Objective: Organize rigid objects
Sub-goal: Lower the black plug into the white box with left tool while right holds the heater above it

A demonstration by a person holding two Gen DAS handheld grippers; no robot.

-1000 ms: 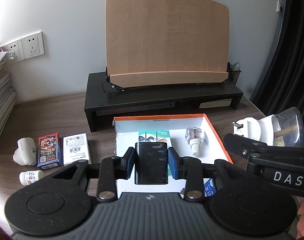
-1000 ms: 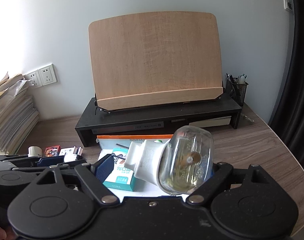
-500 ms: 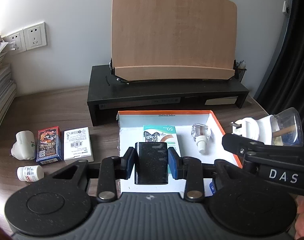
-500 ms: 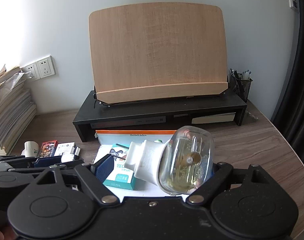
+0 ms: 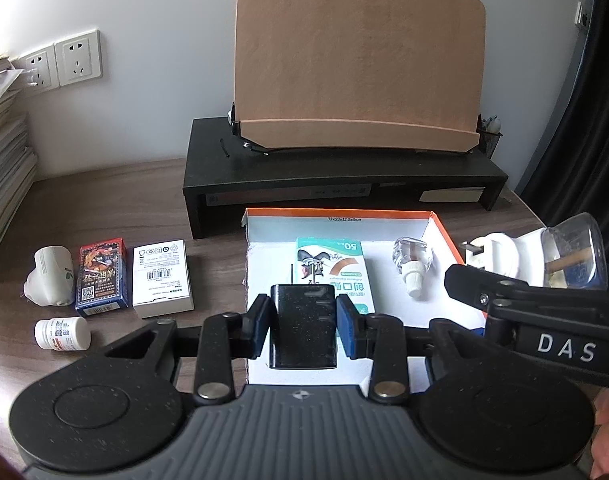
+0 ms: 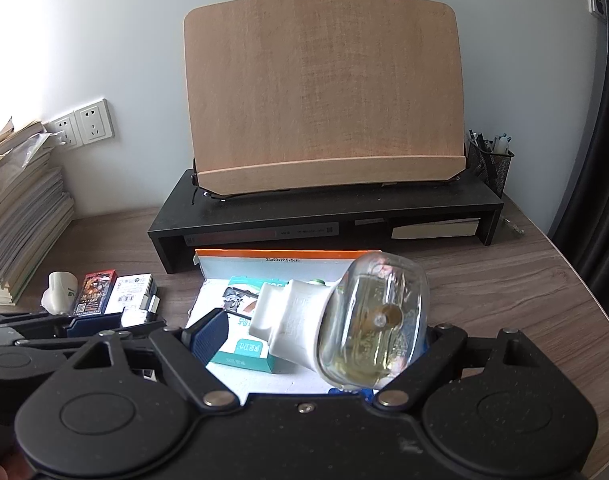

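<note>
My left gripper (image 5: 303,322) is shut on a black rectangular charger block (image 5: 303,332), held over the near edge of the white box with an orange rim (image 5: 344,213). A teal plaster packet (image 5: 332,268) and a small clear bottle (image 5: 411,264) lie in the box. My right gripper (image 6: 320,340) is shut on a white plug-in vaporizer with a clear liquid bottle (image 6: 368,320), held tilted above the box. In the left wrist view the vaporizer (image 5: 544,256) hangs past the box's right rim.
Left of the box lie a white cup-shaped piece (image 5: 48,276), a red and blue card pack (image 5: 102,278), a white carton (image 5: 160,276) and a small pill bottle (image 5: 62,334). Behind stand a black riser (image 5: 344,184) with a wooden book stand (image 5: 356,60), stacked books (image 6: 20,208) and a mesh pen holder (image 6: 490,164).
Both grippers keep the same hold and stay roughly in place. Both views have tilted slightly, so more of the table and box shows.
</note>
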